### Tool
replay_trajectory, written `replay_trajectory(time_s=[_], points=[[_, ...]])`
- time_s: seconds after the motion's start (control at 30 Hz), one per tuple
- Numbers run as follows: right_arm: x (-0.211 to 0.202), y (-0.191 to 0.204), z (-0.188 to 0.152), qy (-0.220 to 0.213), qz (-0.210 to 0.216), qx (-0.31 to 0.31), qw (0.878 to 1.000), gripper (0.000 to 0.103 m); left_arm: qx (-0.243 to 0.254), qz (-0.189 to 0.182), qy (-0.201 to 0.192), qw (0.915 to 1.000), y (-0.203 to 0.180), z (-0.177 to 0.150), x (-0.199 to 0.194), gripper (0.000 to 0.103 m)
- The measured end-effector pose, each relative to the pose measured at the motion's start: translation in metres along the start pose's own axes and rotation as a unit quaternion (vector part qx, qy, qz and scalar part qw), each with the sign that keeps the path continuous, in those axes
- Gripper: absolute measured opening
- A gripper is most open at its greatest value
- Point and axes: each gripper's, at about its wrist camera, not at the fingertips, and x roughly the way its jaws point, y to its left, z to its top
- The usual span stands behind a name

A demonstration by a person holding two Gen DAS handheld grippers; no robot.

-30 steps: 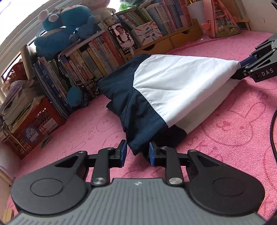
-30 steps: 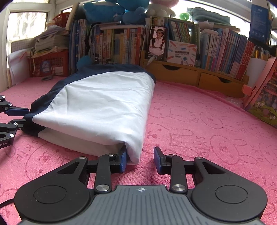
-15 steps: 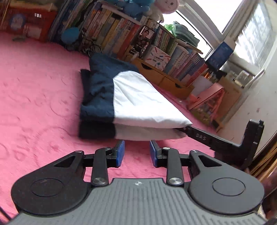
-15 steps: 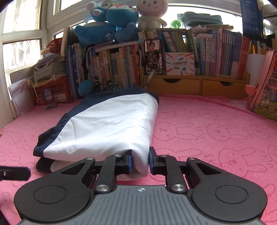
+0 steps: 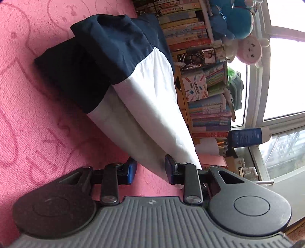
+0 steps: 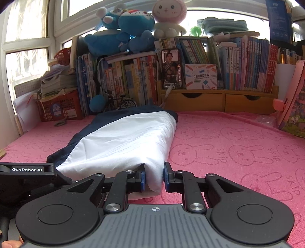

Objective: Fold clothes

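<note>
Pink bunny-print blanket (image 6: 238, 145) across the whole surface. Along the far edge, rows of books (image 6: 247, 66) over wooden drawers (image 6: 219, 101), blue plush toys (image 6: 125, 32) and a pink one (image 6: 167, 17) on top, red basket (image 6: 57, 106) far left. Folded navy-and-white garment (image 6: 124, 141) lying lengthwise mid-blanket, navy end far, white end near. Right gripper (image 6: 154, 176) clamped on the near white corner, both pads pressed into the cloth, having just closed. Left gripper (image 5: 150, 169) rolled sideways at the near left edge, narrowly parted, white fold (image 5: 152, 122) between the pads, touching one only; no grip.
</note>
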Motion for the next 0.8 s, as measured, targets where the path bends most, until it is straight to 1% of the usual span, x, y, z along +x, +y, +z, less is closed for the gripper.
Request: replay_trajectory(time_s=[0.03,0.13,0.17,0.2,0.23,0.27,0.4,0.5,0.63,0.67,0.7,0.73,0.77,0.8], points=[[0.000,0.000,0.000,0.000,-0.001,-0.001,1.000,0.020,-0.002,0.000,-0.010,1.0000,0.001,0.000,-0.001,0.027],[-0.001,0.002,-0.002,-0.004,-0.013,-0.012,1.000,0.020,0.020,0.035,-0.047,0.9981,0.003,0.004,-0.012,0.009],[-0.001,0.003,-0.003,-0.006,-0.019,-0.017,1.000,0.020,0.025,0.044,-0.056,0.9971,0.005,0.005,-0.017,0.005],[-0.002,0.004,-0.004,-0.008,-0.025,-0.023,0.999,0.020,0.030,0.053,-0.066,0.9960,0.007,0.007,-0.022,0.004],[-0.002,0.004,-0.006,-0.008,-0.027,-0.027,0.999,0.020,0.028,0.052,-0.070,0.9958,0.010,0.009,-0.028,0.003],[-0.003,0.004,-0.007,-0.008,-0.029,-0.030,0.999,0.020,0.037,0.059,-0.077,0.9946,0.009,0.011,-0.034,0.003],[-0.002,0.005,-0.010,-0.001,-0.023,-0.035,0.999,0.020,0.074,0.087,-0.103,0.9881,0.008,0.016,-0.053,0.004],[-0.002,0.009,-0.014,0.000,-0.027,-0.049,0.998,0.020,0.090,0.099,-0.118,0.9840,0.010,0.019,-0.070,0.004],[-0.002,0.013,-0.016,0.000,-0.033,-0.064,0.997,0.021,0.137,0.143,-0.161,0.9670,0.010,0.018,-0.096,0.004],[-0.002,0.013,-0.016,0.001,-0.034,-0.066,0.997,0.021,0.153,0.175,-0.187,0.9544,0.009,0.018,-0.104,0.002],[-0.002,0.014,-0.017,0.001,-0.035,-0.068,0.997,0.021,0.170,0.211,-0.217,0.9378,0.007,0.017,-0.111,0.002],[-0.001,0.013,-0.018,0.002,-0.038,-0.071,0.997,0.021,0.183,0.237,-0.239,0.9235,0.005,0.017,-0.119,0.000],[-0.001,0.013,-0.019,0.003,-0.041,-0.075,0.996,0.021,0.178,0.234,-0.244,0.9240,0.005,0.019,-0.128,0.000],[0.000,0.012,-0.020,0.004,-0.044,-0.077,0.996,0.021,0.170,0.224,-0.246,0.9277,0.004,0.021,-0.137,0.000]])
